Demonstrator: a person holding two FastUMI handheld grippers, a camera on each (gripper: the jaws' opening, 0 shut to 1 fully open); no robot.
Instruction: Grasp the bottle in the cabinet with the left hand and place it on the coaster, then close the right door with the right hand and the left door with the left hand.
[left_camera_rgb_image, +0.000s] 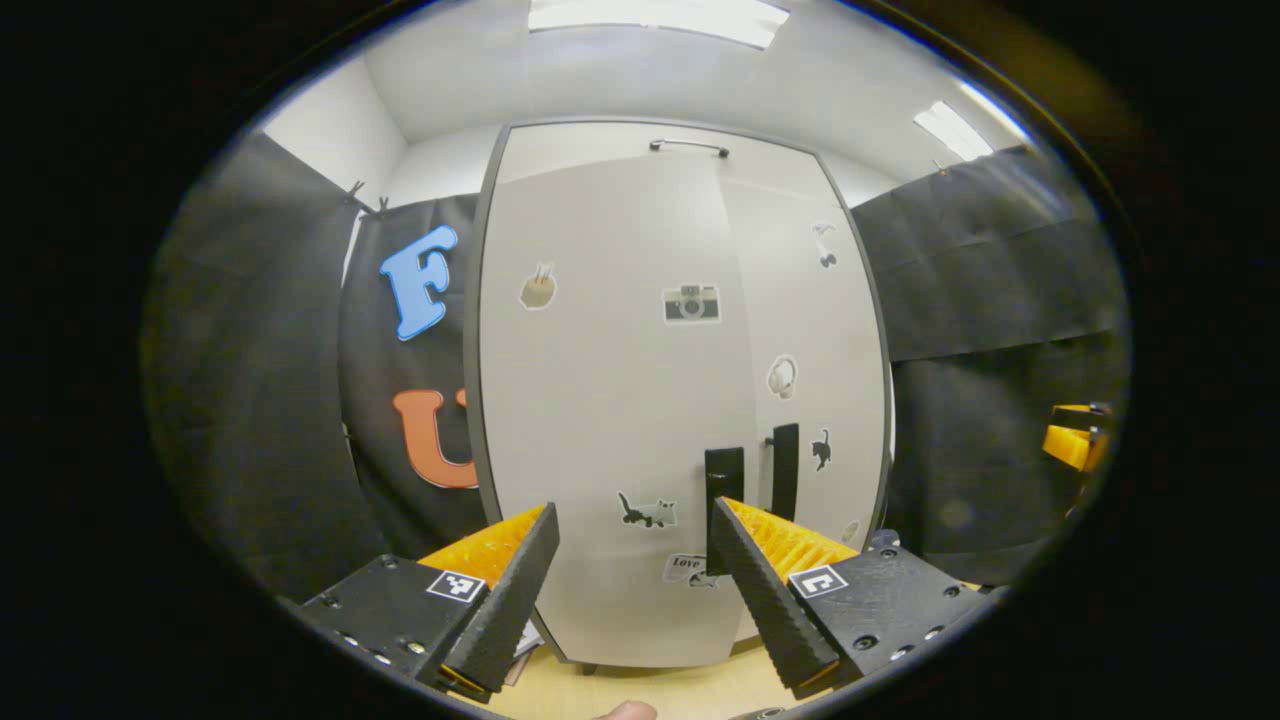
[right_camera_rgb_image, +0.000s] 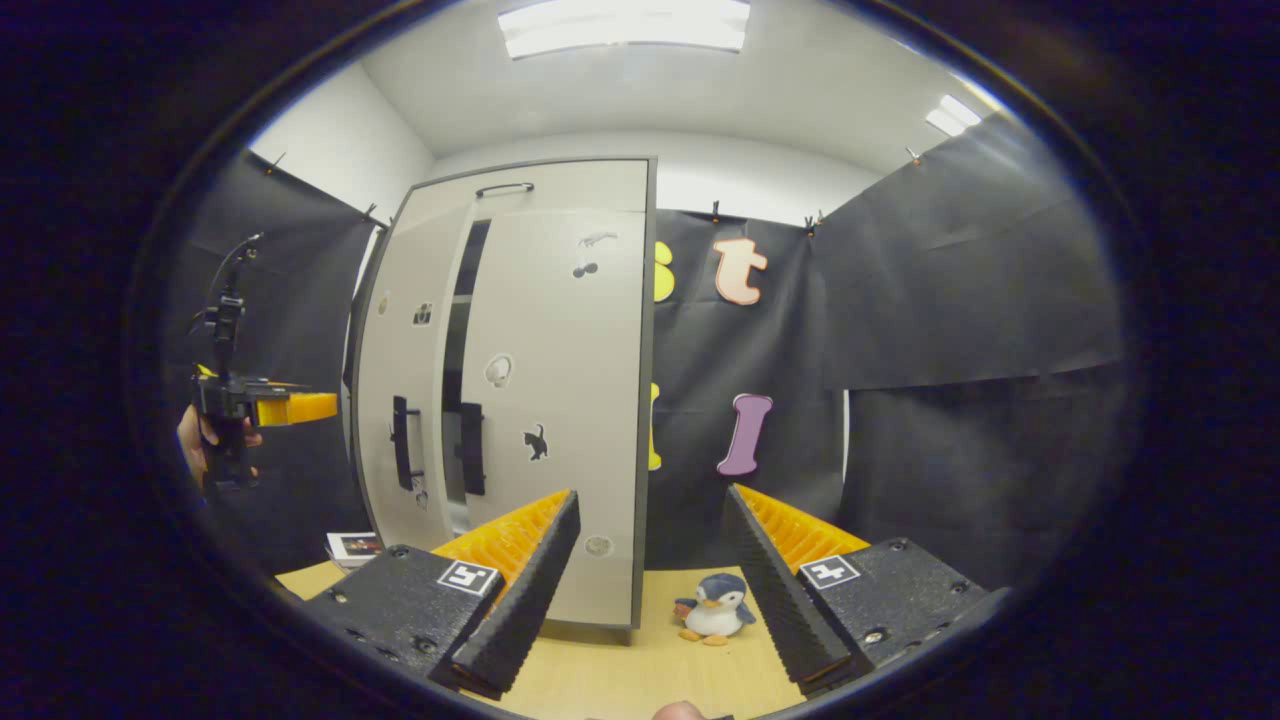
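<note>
The pale grey cabinet (left_camera_rgb_image: 600, 400) fills the left gripper view, its doors covered with small stickers. Its left door (left_camera_rgb_image: 600, 330) stands slightly ajar, with a black handle (left_camera_rgb_image: 724, 480). The right door (left_camera_rgb_image: 800, 330) lies flush, with its own handle (left_camera_rgb_image: 785, 470). My left gripper (left_camera_rgb_image: 634, 510) is open and faces the left door with nothing between its fingers. In the right gripper view a dark gap (right_camera_rgb_image: 460, 380) shows between the left door (right_camera_rgb_image: 405, 360) and the right door (right_camera_rgb_image: 555, 400). My right gripper (right_camera_rgb_image: 650, 495) is open and empty, in front of the cabinet's right edge. The left gripper (right_camera_rgb_image: 255, 410), in a hand, hovers left of the cabinet.
A small penguin toy (right_camera_rgb_image: 714, 606) stands on the wooden table (right_camera_rgb_image: 640, 670) right of the cabinet. A flat printed card (right_camera_rgb_image: 355, 546) lies on the table by the cabinet's left foot. The right gripper (left_camera_rgb_image: 1075, 440) shows at the far right of the left gripper view. Black cloth walls surround the booth.
</note>
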